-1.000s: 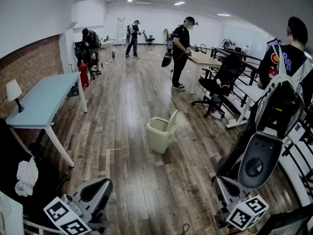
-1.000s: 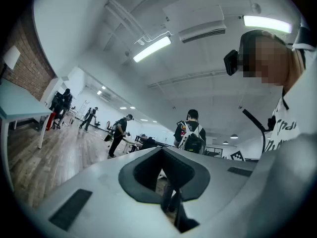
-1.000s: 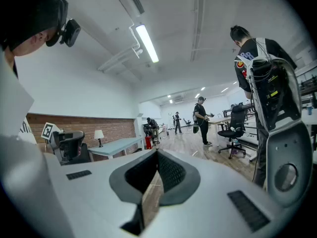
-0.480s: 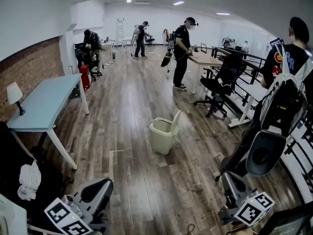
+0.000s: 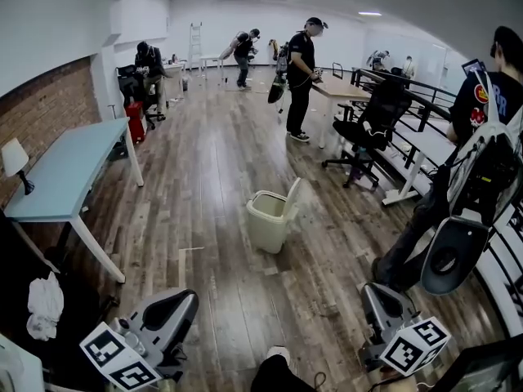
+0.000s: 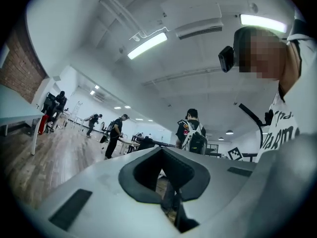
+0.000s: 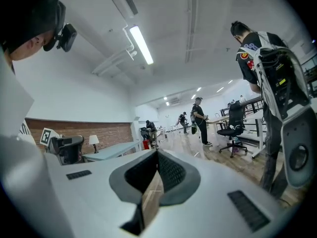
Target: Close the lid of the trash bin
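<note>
**Bin lid stands open; both claws held low and empty**

The trash bin (image 5: 265, 219) is seen on the wooden floor (image 5: 212, 162) near the middle of the room, well apart from both claws. Its lid (image 5: 288, 202) is raised on the bin's right side and tilted upward, so the mouth is left uncovered.

The left claw (image 5: 181, 302) is held at the lower left of the head view and the right claw (image 5: 374, 294) at the lower right, both pointed roughly toward the bin. In the left gripper view the jaws of the left claw are shown drawn together, with only a thin slit between them and nothing pinched. In the right gripper view the right claw is shown the same way: jaws pressed close, a narrow strip of floor seen through the gap, nothing gripped.

A pale blue tabletop (image 5: 57, 174) with a small lamp (image 5: 15, 160) is placed by the brick wall on the left. A black office chair (image 5: 372, 125) is set beyond the bin, and a person with a backpack (image 5: 482, 145) is standing at the right edge.
</note>
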A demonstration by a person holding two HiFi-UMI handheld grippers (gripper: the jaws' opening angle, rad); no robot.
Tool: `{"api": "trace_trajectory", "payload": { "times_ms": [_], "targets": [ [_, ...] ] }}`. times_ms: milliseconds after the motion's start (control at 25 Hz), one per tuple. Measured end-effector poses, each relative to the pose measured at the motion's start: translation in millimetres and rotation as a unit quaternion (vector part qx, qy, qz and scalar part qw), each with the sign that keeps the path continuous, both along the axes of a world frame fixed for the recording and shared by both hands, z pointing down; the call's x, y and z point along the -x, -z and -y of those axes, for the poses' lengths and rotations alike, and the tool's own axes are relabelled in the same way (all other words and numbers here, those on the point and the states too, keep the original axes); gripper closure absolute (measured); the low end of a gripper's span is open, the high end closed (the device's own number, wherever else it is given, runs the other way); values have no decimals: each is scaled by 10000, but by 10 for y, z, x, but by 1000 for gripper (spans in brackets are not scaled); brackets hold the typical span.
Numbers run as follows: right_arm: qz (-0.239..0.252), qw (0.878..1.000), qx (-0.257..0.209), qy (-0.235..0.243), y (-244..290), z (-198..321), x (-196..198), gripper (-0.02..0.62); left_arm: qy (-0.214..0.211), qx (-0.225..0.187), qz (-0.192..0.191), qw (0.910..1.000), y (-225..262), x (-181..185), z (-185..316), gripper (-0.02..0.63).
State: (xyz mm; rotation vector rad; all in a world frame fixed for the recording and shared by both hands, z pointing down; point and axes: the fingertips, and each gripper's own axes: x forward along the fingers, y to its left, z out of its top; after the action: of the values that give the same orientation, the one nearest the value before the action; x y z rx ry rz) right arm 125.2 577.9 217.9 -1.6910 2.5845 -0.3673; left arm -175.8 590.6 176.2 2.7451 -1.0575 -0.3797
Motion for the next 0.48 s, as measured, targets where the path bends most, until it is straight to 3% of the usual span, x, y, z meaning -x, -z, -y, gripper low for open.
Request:
{"api": "trace_trajectory", "payload": {
  "times_ms": [120, 280, 480],
  "targets": [
    [71, 10000, 55, -6, -109, 266, -119, 586, 95, 29, -123, 9999, -66, -75, 270, 601],
    [-309, 9995, -16, 29, -1, 761, -419, 586, 192, 96, -191, 9996, -36, -281, 777, 601],
    [-301, 9995, 12, 55, 40, 1419, -768, 586, 271, 126, -69, 9995, -50, -563, 1436, 601]
  ]
}}
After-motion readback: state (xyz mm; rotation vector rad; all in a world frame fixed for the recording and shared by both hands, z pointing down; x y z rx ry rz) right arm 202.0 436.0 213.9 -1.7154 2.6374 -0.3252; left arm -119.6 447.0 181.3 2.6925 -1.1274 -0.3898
